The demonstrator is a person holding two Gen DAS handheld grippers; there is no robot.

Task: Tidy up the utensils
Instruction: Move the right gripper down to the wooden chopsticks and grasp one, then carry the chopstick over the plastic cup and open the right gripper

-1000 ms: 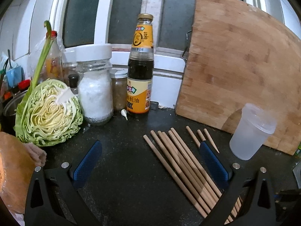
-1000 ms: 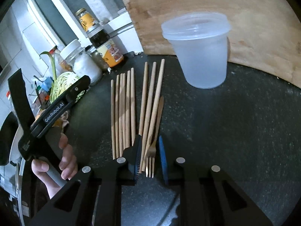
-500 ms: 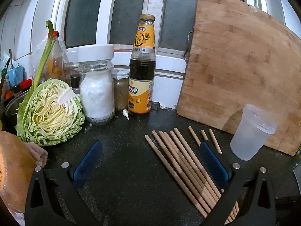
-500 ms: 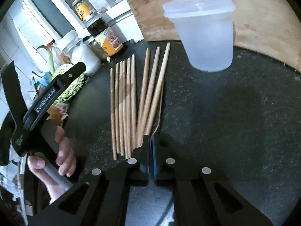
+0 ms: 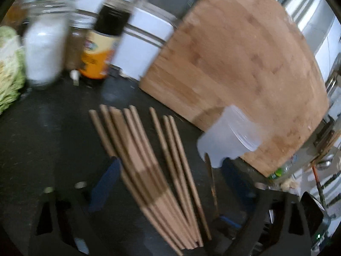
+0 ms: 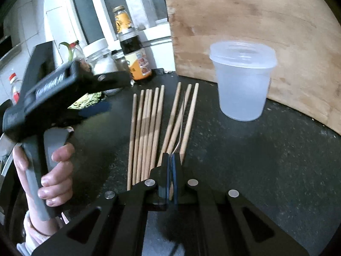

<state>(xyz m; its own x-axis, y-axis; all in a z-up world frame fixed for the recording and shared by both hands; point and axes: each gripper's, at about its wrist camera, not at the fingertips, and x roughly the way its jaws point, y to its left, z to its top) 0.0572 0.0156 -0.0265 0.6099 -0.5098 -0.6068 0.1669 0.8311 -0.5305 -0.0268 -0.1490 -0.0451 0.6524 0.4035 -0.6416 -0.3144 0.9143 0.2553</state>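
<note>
Several wooden chopsticks [image 6: 147, 128] lie side by side on the dark counter; they also show in the blurred left wrist view [image 5: 145, 162]. My right gripper [image 6: 170, 160] is shut on a thin wooden fork [image 6: 181, 123], lifted edge-on above the chopsticks, handle pointing toward a translucent plastic cup [image 6: 243, 81]. The fork [image 5: 211, 181] and cup [image 5: 228, 136] also show in the left wrist view. My left gripper [image 5: 170, 179] is open above the chopsticks, with its blue pads on either side of the bundle. It appears at the left in the right wrist view [image 6: 64, 89].
A wooden cutting board [image 6: 255, 21] leans on the wall behind the cup. A sauce bottle [image 6: 132, 51], a white jar [image 5: 42, 49] and half a cabbage [image 5: 8, 68] stand at the back left.
My right gripper has raised the fork off the counter. My left gripper has swung right and forward over the chopsticks, blurring its view.
</note>
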